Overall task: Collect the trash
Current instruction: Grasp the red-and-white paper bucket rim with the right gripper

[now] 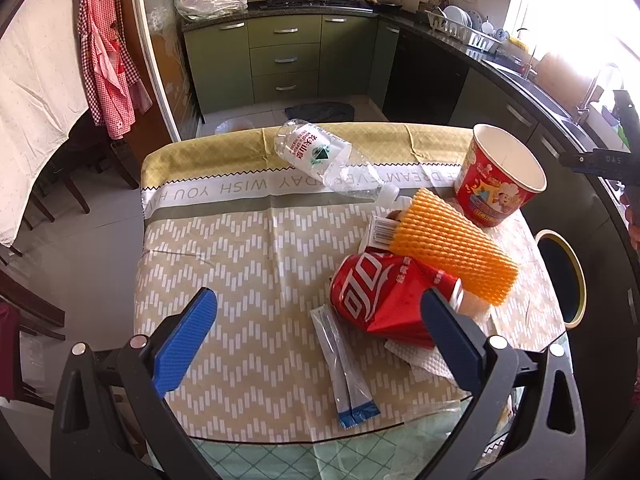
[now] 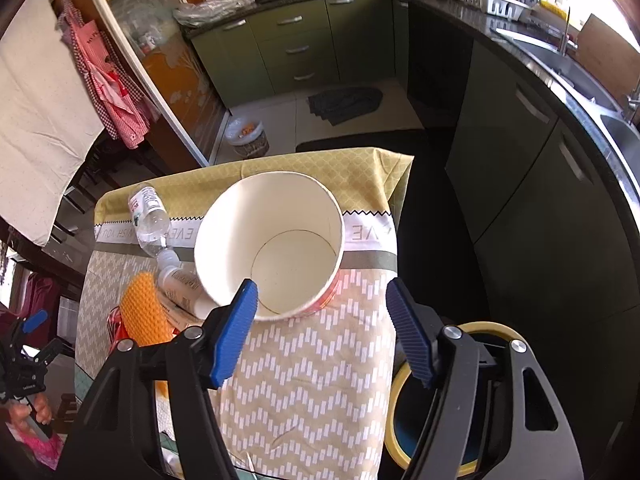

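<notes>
On the table lie a crushed red cola can (image 1: pixel 384 296), an orange foam net sleeve (image 1: pixel 448 248), a clear plastic bottle (image 1: pixel 328 160), a flat white sachet (image 1: pixel 344 364), crumpled tissue (image 1: pixel 420 356) and a small white carton (image 1: pixel 380 232). A red paper bucket (image 1: pixel 496 176) stands upright at the far right; its white inside (image 2: pixel 280 240) fills the right wrist view. My left gripper (image 1: pixel 320 312) is open, above the sachet, its right finger beside the can. My right gripper (image 2: pixel 320 304) is open, just above the bucket's near rim. The bottle (image 2: pixel 150 216) and sleeve (image 2: pixel 142 312) show left of the bucket.
A yellow-rimmed trash bin (image 2: pixel 432 400) stands on the floor right of the table, also in the left wrist view (image 1: pixel 564 276). The patterned tablecloth (image 1: pixel 248 248) covers the table. Dark chairs stand at left. Green kitchen cabinets (image 1: pixel 284 60) are behind.
</notes>
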A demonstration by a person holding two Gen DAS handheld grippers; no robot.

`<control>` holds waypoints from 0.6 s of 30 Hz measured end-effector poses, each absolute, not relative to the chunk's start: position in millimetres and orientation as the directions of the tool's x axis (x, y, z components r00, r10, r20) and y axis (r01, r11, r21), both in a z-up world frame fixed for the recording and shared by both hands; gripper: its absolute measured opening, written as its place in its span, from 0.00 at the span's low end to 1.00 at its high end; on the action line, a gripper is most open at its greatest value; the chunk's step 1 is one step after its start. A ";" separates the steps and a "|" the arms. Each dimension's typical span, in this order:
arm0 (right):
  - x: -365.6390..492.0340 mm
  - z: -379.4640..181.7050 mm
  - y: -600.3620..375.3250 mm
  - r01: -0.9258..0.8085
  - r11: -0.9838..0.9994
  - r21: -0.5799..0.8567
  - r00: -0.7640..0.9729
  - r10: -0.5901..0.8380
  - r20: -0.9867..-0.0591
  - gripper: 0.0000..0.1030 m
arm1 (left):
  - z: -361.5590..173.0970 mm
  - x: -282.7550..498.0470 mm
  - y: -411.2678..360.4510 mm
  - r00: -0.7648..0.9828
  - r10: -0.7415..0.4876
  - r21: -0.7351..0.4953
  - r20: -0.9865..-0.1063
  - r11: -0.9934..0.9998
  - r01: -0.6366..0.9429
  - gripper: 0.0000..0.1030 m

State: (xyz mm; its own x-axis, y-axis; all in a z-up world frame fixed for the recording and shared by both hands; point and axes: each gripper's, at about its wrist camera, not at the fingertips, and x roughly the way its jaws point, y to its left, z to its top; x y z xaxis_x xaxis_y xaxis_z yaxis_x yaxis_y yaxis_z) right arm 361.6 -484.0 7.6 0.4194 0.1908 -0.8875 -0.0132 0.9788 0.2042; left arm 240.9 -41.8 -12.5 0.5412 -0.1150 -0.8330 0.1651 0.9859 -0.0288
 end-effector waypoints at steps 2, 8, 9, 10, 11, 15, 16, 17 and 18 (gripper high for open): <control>381.4 -3.9 -484.5 0.010 0.978 0.208 0.374 0.190 -0.908 0.56 | -11.2 257.1 -41.5 0.537 -0.104 -0.017 -0.837 0.986 0.165 0.94; 418.1 -30.6 -483.6 0.046 0.983 0.178 0.296 0.157 -0.942 0.41 | -9.4 298.4 -46.9 0.526 -0.093 -0.001 -0.846 0.985 0.173 0.94; 420.5 -33.5 -483.4 0.052 0.982 0.180 0.287 0.158 -0.945 0.39 | -9.7 302.3 -48.3 0.522 -0.097 -0.003 -0.848 0.984 0.178 0.94; 424.6 -36.4 -483.2 0.055 0.983 0.173 0.276 0.152 -0.949 0.39 | -10.2 305.5 -50.4 0.519 -0.099 -0.003 -0.849 0.983 0.182 0.94; 427.8 -39.5 -482.3 0.057 0.985 0.161 0.265 0.140 -0.954 0.35 | -10.3 307.1 -52.6 0.518 -0.100 -0.003 -0.850 0.983 0.186 0.94; 435.4 -47.4 -479.4 0.066 0.989 0.133 0.243 0.113 -0.963 0.18 | -13.0 309.3 -61.4 0.508 -0.109 0.002 -0.854 0.977 0.212 0.94; 436.6 -50.3 -478.0 0.067 0.989 0.128 0.232 0.110 -0.966 0.16 | -14.2 309.3 -63.0 0.503 -0.112 0.000 -0.857 0.976 0.217 0.94; 438.0 -53.4 -477.6 0.069 0.990 0.124 0.221 0.106 -0.969 0.13 | -15.0 309.4 -64.3 0.498 -0.115 -0.002 -0.860 0.975 0.222 0.94; 438.2 -56.0 -476.7 0.071 0.990 0.120 0.214 0.102 -0.971 0.09 | -15.9 309.3 -65.3 0.493 -0.117 -0.003 -0.862 0.974 0.226 0.94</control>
State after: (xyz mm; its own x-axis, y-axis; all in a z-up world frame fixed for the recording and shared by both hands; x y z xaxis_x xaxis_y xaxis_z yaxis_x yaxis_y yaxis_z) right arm 438.2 -476.7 -56.0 0.2143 0.1021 -0.9714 0.0714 0.9902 0.1198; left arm 309.3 -65.3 -15.9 0.4928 -0.1169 -0.8622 0.2258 0.9742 -0.0030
